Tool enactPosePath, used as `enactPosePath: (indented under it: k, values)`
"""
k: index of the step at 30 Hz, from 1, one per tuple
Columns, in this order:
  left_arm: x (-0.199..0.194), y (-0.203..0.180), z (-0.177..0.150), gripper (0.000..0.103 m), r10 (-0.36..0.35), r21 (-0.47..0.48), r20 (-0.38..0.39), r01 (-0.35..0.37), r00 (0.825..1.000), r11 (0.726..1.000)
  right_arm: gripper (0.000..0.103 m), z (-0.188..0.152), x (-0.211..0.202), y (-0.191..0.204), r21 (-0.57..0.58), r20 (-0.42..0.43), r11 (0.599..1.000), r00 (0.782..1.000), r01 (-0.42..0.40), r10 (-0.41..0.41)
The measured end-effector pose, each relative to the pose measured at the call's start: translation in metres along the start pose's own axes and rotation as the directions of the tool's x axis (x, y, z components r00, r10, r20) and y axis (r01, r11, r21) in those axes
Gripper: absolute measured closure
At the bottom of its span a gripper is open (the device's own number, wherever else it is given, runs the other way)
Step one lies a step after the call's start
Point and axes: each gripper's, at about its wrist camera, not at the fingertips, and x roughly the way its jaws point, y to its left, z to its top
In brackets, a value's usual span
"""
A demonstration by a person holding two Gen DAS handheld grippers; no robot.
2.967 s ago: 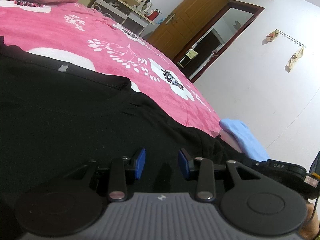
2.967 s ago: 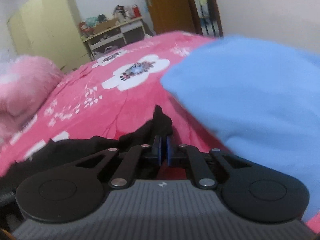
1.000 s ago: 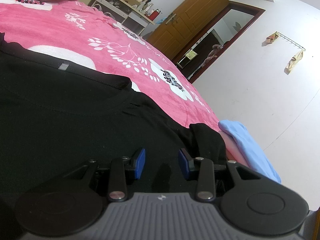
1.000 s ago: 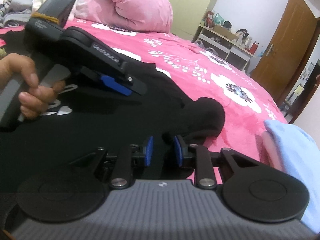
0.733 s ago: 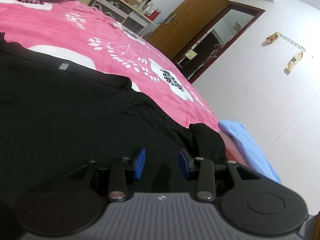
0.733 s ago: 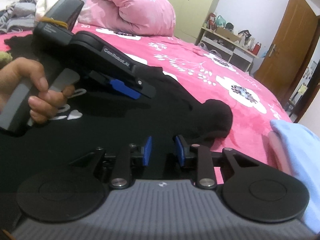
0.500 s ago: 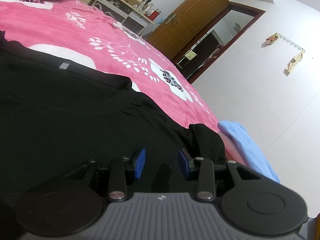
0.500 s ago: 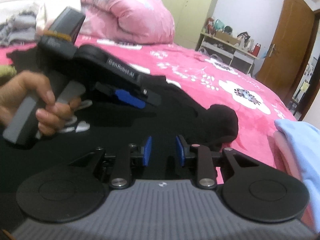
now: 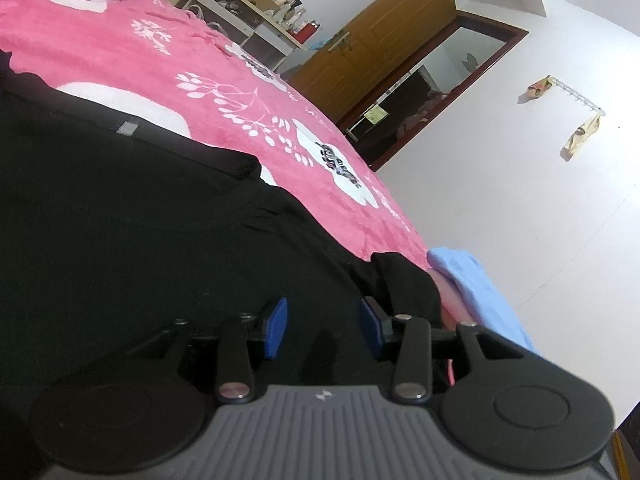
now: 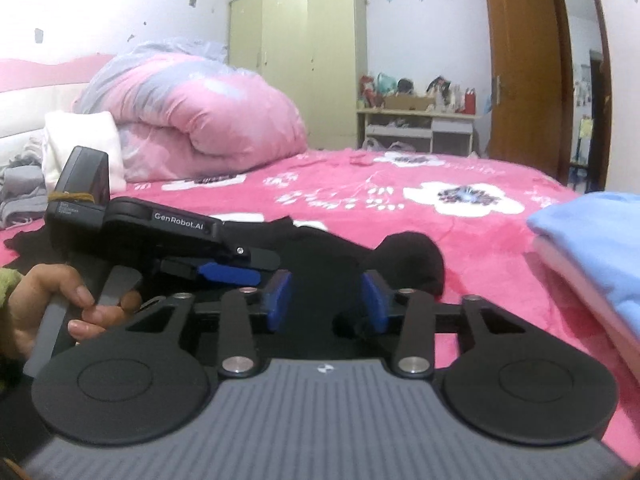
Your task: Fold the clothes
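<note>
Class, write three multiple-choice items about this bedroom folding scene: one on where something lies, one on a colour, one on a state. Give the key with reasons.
1. Where does the folded blue garment lie?
A. beside the black shirt on the bed
B. on the shelf
C. on the floor

2. What colour are the gripper pads?
A. red
B. blue
C. white

3. What is between the right gripper pads?
A. a pinched sleeve
B. a pillow
C. nothing gripped

Key: 1 A, it sits on the pink cover past the shirt's sleeve. 2 B, both pairs show blue. 3 C, the jaws are opening, pads apart over the cloth.
</note>
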Motion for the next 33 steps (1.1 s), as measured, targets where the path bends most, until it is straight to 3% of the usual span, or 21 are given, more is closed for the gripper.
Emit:
enactPosePath:
  k: [8,29,33]
  values:
    - [0.0,-0.001,0.0,0.052,-0.024,-0.001,0.002,0.024,1.0,1.0,0.048,-0.002,-0.007,0.015,-0.09,0.036,0.996,0.999,0.029,-0.026]
    - [-0.002,0.001,0.0,0.052,-0.035,-0.016,0.01,0.035,0.999,0.999,0.041,-0.002,-0.004,0.012,-0.068,0.028,0.997,0.999,0.034,-0.032]
    - [0.0,-0.003,0.0,0.052,-0.017,0.005,0.002,0.017,1.0,1.0,0.04,-0.002,-0.01,-0.002,0.011,0.057,1.0,0.998,-0.017,0.017]
